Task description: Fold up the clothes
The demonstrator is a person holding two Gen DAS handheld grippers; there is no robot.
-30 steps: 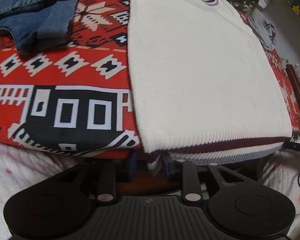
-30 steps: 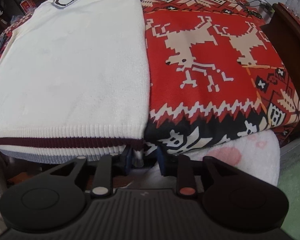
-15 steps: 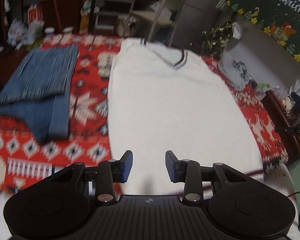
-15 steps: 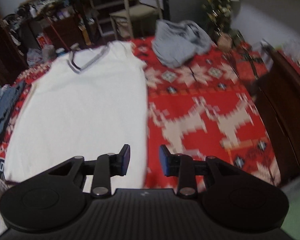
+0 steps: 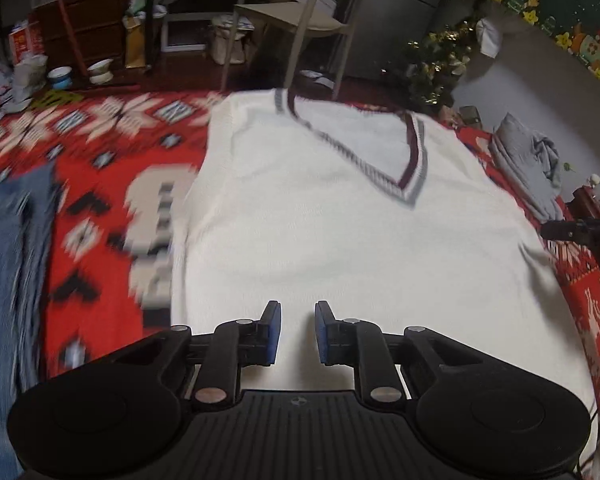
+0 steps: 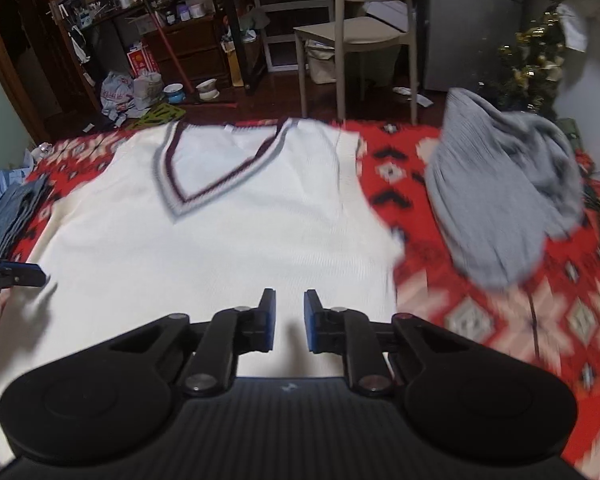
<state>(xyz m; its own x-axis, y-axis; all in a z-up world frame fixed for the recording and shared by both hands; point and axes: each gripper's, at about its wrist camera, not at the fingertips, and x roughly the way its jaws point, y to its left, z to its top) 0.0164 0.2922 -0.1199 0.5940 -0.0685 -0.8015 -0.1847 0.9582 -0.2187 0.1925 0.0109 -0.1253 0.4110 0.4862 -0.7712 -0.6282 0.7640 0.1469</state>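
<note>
A white knit vest [image 5: 340, 240] with a maroon and grey V-neck lies flat on the red patterned blanket [image 5: 100, 200]; it also shows in the right wrist view [image 6: 220, 248]. My left gripper [image 5: 297, 330] is open and empty, held above the vest's lower part. My right gripper [image 6: 287, 320] is open and empty, also above the vest's lower part. The left gripper's tip shows at the left edge of the right wrist view [image 6: 12, 274]. The vest's hem is hidden below both grippers.
Folded blue jeans [image 5: 8, 280] lie at the blanket's left side. A crumpled grey garment [image 6: 504, 200] lies right of the vest. A beige chair [image 6: 360, 36], shelves and floor clutter stand beyond the bed's far edge.
Both grippers have let go of the vest's hem, opened, and moved up and forward over the vest; the view has shifted from the hem toward the neckline.
</note>
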